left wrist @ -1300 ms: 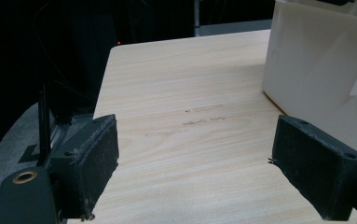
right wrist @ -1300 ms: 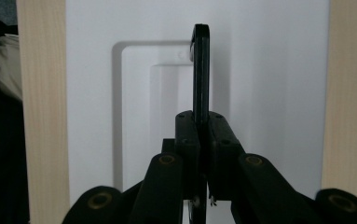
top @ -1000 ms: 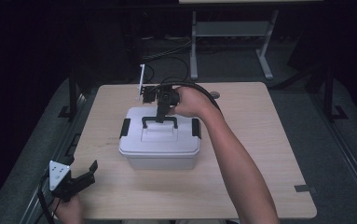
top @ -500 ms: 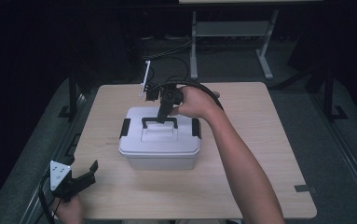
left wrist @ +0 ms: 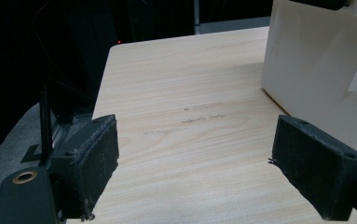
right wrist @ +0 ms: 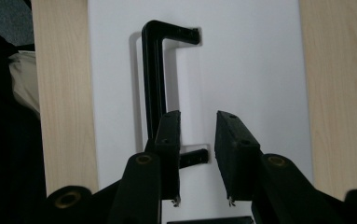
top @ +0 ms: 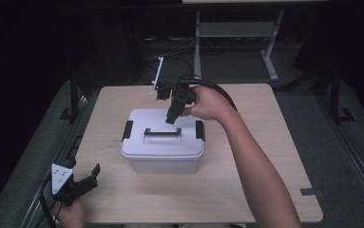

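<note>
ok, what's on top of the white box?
A white lid with a flat black handle and black side latches. The right gripper hovers above. The opaque lid hides the inside.

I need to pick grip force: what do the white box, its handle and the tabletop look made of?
White box: probably matte moulded plastic, with smooth, uniform walls. Handle: black, slightly glossy, likely plastic. Tabletop: pale wood or wood-look laminate with visible grain lines; which one is unclear.
</note>
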`<state>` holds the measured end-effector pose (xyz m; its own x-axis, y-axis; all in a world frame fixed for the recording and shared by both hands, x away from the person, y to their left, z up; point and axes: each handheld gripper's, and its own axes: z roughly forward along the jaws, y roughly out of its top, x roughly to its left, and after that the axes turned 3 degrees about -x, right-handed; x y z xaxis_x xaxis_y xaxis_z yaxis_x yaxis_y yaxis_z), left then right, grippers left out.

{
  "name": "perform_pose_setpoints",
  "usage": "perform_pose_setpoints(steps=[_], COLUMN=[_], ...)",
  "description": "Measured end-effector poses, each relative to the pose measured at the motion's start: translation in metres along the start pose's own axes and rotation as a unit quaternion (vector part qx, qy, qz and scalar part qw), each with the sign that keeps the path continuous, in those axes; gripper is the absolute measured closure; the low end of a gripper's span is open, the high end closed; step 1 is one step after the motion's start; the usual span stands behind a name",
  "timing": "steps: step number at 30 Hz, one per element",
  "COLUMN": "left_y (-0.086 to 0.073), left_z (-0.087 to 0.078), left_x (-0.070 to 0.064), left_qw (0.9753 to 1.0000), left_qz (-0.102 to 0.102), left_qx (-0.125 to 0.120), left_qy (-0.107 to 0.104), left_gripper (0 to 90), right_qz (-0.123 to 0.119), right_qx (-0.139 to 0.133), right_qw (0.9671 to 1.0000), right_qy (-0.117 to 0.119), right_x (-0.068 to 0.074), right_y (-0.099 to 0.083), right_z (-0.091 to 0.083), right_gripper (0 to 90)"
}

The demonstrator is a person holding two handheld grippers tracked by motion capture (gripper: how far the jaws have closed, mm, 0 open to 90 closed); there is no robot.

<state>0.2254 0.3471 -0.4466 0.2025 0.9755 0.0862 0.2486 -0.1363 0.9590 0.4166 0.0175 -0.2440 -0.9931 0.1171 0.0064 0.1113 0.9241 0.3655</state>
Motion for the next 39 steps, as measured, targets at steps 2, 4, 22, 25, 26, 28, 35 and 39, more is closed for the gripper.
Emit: perform_pose_setpoints(steps=[2, 4, 22, 25, 26, 28, 35, 39], left_y=[0.0, 0.0, 0.0, 0.0, 0.0, 0.0, 0.0, 0.0], left_z=[0.0, 0.0, -0.001, -0.001, -0.001, -0.001, -0.002, -0.001], left_x=[0.0, 0.0, -0.001, -0.001, -0.001, -0.001, 0.0, -0.001], left_qw=[1.0, 1.0, 1.0, 1.0, 1.0, 1.0, 1.0, 1.0], left_qz=[-0.001, -0.001, 0.003, 0.005, 0.005, 0.006, 0.005, 0.007], left_qx=[0.0, 0.0, 0.002, 0.003, 0.003, 0.003, 0.003, 0.005], left_qy=[0.0, -0.001, -0.001, 0.0, 0.0, 0.0, 0.001, 0.001], left_gripper=[13.8, 13.8, 13.8, 13.8, 13.8, 13.8, 13.8, 13.8], right_qz=[0.001, 0.004, 0.033, 0.038, 0.041, 0.042, 0.053, 0.06], right_qx=[0.0, -0.001, -0.002, -0.001, -0.002, 0.001, 0.001, 0.001], right_qw=[1.0, 1.0, 0.9994, 0.9992, 0.9991, 0.999, 0.9985, 0.998], right_qy=[-0.001, -0.001, -0.007, -0.01, -0.01, -0.012, -0.015, -0.019], right_x=[0.001, 0.002, 0.001, 0.0, 0.0, 0.0, 0.0, 0.0], right_y=[-0.003, -0.006, -0.043, -0.049, -0.052, -0.056, -0.068, -0.075], right_z=[-0.002, -0.003, -0.009, -0.011, -0.011, -0.011, -0.014, -0.016], right_gripper=[70.2, 70.1, 67.6, 67.2, 66.9, 66.7, 64.4, 62.9])
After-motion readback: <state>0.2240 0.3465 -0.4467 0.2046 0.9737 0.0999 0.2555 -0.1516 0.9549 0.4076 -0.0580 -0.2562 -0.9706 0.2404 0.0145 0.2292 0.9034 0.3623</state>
